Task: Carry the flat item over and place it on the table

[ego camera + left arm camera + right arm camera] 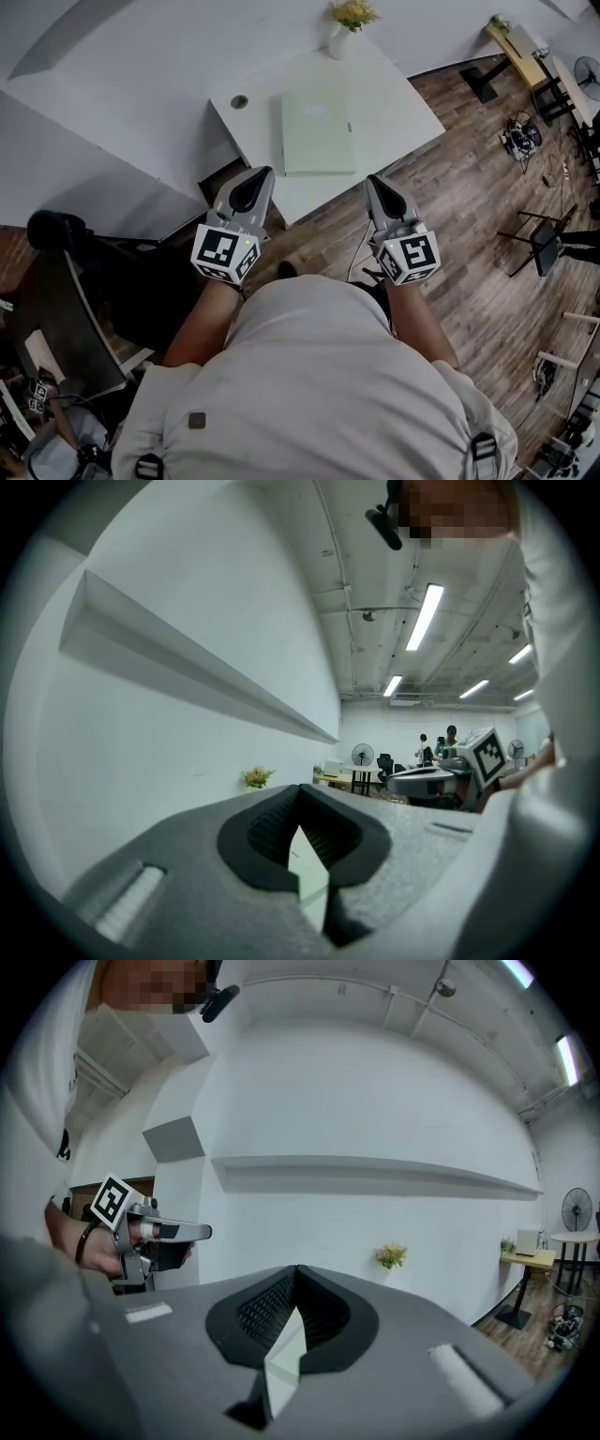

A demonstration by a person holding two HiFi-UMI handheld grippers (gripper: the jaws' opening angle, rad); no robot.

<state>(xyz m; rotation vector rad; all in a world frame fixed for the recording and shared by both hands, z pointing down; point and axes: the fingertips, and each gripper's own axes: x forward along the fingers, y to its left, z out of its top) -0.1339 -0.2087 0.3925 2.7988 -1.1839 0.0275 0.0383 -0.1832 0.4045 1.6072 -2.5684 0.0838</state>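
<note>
The flat item, a pale green folder [317, 131], lies flat on the white table [403, 103], toward its near edge. My left gripper [265, 172] hovers just short of the folder's near left corner, its jaws shut and empty. On the other side, my right gripper [372, 180] hangs off the table's near edge by the folder's near right corner, also shut with nothing in it. In the left gripper view the left gripper [300, 794] shows tips that meet. The right gripper [296, 1274] shows the same, with a pale green sliver [281, 1358] below the tips.
A white vase of yellow flowers [349, 21] stands at the table's far edge, and a round cable hole [240, 101] sits at its left. A dark chair [66, 309] is at my left. Wooden floor with a black stand [544, 239] and cables lies to the right.
</note>
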